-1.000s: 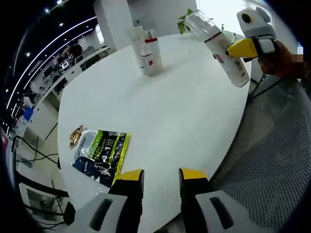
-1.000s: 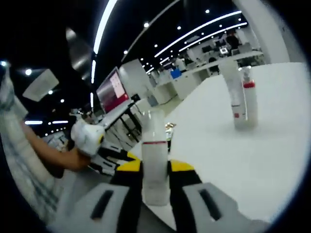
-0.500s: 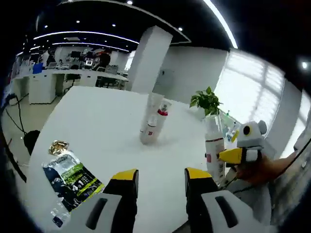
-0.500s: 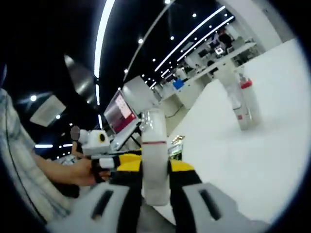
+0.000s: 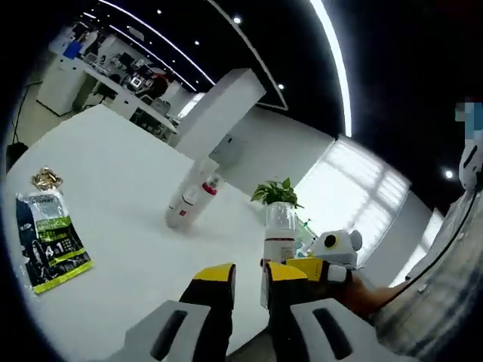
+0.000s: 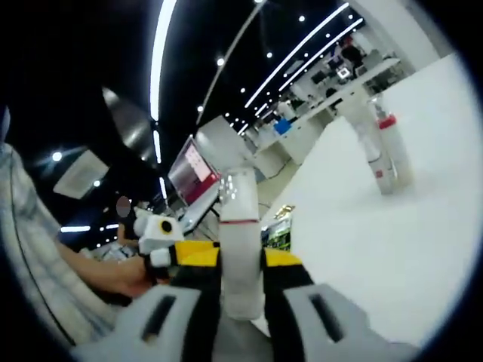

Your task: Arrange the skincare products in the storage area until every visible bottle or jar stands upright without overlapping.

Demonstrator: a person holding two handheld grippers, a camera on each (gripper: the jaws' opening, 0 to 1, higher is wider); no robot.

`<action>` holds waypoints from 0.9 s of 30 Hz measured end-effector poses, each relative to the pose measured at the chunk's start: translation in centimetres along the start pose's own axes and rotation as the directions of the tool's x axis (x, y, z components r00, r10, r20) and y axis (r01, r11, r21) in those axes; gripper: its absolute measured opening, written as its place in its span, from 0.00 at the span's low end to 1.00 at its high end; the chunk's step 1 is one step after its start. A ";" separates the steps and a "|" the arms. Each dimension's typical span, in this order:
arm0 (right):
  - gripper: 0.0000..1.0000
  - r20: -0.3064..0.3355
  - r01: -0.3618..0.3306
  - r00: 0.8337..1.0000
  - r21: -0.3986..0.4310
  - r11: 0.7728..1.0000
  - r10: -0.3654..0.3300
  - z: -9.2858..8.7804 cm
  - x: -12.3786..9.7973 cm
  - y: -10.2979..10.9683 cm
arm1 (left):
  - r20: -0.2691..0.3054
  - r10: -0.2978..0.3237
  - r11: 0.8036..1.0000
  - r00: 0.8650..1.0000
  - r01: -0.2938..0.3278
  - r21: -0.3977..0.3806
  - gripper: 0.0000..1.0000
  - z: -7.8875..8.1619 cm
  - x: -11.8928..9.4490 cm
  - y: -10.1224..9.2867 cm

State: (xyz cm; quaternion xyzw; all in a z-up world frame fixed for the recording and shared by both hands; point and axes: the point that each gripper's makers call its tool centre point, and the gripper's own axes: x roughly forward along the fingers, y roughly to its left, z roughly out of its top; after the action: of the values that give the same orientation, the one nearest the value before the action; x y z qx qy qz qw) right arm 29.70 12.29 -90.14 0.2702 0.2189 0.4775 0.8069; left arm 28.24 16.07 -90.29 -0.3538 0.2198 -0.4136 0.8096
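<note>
Right gripper (image 6: 240,260) fingers clamp a translucent cylindrical bottle (image 6: 240,241), long axis upright. Left gripper (image 5: 247,273) fingers narrow, empty, over glossy white bench (image 5: 113,219).

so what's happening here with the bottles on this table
A person is tidying skincare products on a round white table, with a hand-held gripper in each hand. The right hand-held gripper is shut on a white bottle with a clear cap and a red band, held upright near the table's edge. The left hand-held gripper is empty, its jaws slightly apart. Two more slim white bottles, one red-capped, already stand upright together further in. A green and black sachet lies flat on the table.
</note>
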 end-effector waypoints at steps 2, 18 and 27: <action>0.18 -0.010 -0.015 1.000 0.006 1.000 0.015 -0.2 0.1 0.3 | -0.005 -0.027 0.997 1.000 0.026 -0.066 0.16 0.0 0.1 -0.4; 0.18 -0.058 -0.192 0.977 0.167 0.967 0.205 -1.5 0.3 3.7 | 0.015 -0.223 0.937 0.975 0.218 -0.274 0.27 -0.3 0.7 -3.2; 0.18 -0.098 -0.307 0.934 0.275 0.911 0.344 -2.9 0.5 6.1 | -0.008 -0.285 0.910 0.959 0.268 -0.315 0.29 -0.9 0.8 -4.2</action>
State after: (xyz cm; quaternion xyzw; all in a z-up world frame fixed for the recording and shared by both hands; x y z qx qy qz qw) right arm 24.16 15.84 -88.42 0.3691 0.2882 0.5915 0.6563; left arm 25.89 13.37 -87.74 -0.4932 0.2514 -0.4934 0.6709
